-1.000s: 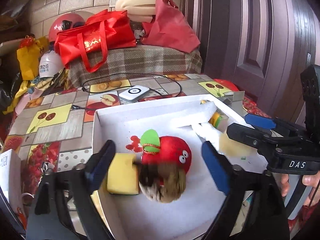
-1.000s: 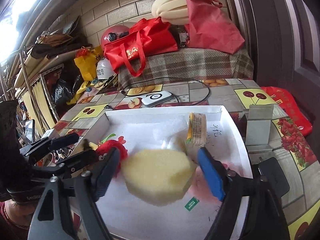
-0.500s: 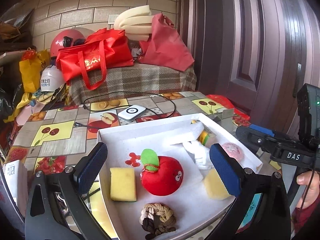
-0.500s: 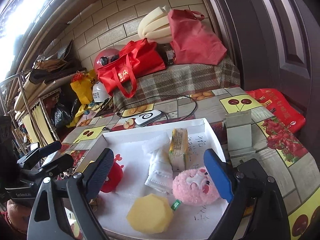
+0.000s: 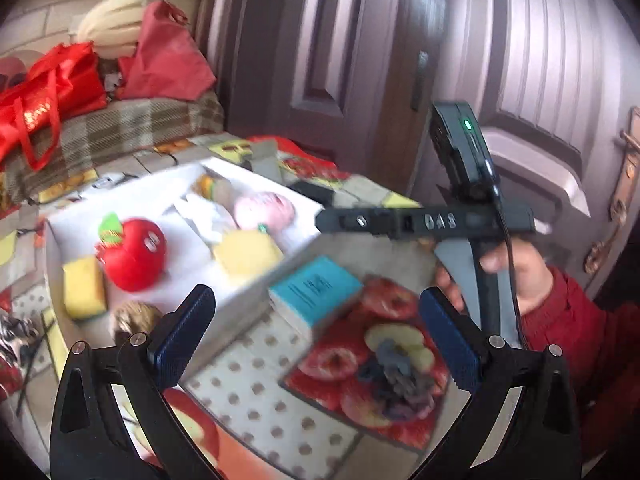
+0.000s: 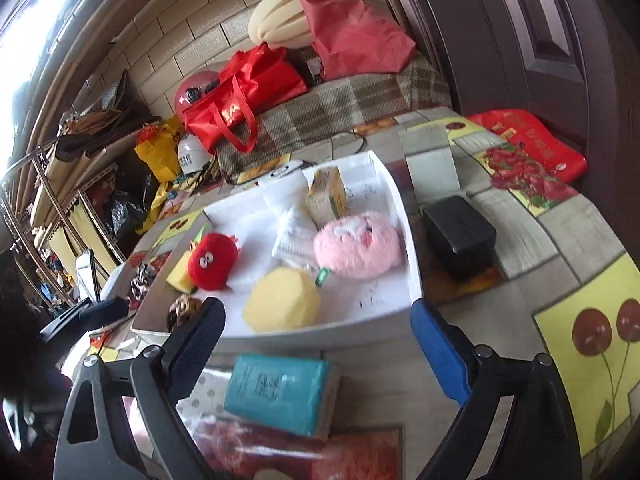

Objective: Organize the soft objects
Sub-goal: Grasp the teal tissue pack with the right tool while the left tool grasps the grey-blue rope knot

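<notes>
A white tray (image 6: 412, 276) holds a red apple plush (image 6: 212, 262), a pink plush (image 6: 358, 248), a round yellow sponge (image 6: 282, 304), a square yellow sponge (image 5: 83, 289), a white cloth (image 6: 294, 236), a snack pack (image 6: 328, 196) and a braided brown knot (image 6: 182, 310). My right gripper (image 6: 318, 344) is open and empty, pulled back over a teal tissue pack (image 6: 280, 392). My left gripper (image 5: 316, 338) is open and empty, off the tray's near corner. A blue-grey knit piece (image 5: 394, 380) lies on the tablecloth between its fingers.
A black box (image 6: 460, 236) and a grey card stand (image 6: 430, 164) sit right of the tray. Red bags (image 6: 248, 92) and a helmet (image 6: 196, 90) lie on the checked cloth behind. A door (image 5: 520, 80) is at the right. The right gripper's body (image 5: 460, 220) shows in the left view.
Both grippers have pulled back from the tray, open and empty. The left view has swung right toward the door. The round yellow sponge and the knot stay in the tray.
</notes>
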{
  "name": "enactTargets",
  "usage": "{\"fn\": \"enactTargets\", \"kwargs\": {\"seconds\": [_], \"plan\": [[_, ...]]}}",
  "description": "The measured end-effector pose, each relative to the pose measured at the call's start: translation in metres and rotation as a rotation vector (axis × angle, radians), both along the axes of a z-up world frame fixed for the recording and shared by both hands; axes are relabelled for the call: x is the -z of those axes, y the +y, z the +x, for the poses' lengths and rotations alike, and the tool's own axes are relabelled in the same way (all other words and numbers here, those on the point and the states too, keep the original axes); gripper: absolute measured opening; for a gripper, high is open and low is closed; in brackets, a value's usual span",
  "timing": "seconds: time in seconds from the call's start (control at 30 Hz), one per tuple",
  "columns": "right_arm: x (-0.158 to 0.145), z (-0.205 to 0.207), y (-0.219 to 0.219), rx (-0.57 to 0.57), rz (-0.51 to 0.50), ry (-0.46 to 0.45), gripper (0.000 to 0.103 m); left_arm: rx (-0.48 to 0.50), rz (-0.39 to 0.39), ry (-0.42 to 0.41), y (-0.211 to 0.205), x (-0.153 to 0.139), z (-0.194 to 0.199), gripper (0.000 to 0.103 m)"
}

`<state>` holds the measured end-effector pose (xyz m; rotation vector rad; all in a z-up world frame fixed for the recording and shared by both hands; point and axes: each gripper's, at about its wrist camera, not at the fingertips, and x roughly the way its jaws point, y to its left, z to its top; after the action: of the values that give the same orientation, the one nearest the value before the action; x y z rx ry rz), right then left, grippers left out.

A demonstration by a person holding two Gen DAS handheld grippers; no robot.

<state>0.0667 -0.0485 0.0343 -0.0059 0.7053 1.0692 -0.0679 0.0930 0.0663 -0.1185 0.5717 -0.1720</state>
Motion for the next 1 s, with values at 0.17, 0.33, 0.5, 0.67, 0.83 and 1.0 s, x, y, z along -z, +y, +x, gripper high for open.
{"fn": "enactTargets", "kwargs": {"seconds": [0.17,0.33,0.5,0.67,0.83,1.0], "plan": [[0.012,-0.033,0.024,-0.067,-0.195,-0.092,0.094,0.131,0.076,0.080,-0.034,0.016,-0.022,0.102],[0.031,-0.046,0.056,-0.062,-0.321,-0.115,0.094,0.142,0.080,0.143,-0.040,0.030,-0.022,0.102],[0.035,-0.044,0.058,-0.043,-0.351,-0.149,0.075,0.152,0.082,0.147,-0.043,0.033,-0.024,0.100],[0.010,-0.038,0.017,0.004,-0.152,-0.139,0.074,0.135,0.086,0.184,-0.044,0.039,-0.014,0.084],[-0.013,-0.028,-0.016,0.145,0.007,-0.193,0.074,0.132,0.068,0.192,-0.052,0.040,0.000,0.084],[-0.007,-0.021,-0.019,0.171,0.030,-0.139,0.074,0.137,0.175,0.258,-0.072,0.051,0.012,0.047]]}}
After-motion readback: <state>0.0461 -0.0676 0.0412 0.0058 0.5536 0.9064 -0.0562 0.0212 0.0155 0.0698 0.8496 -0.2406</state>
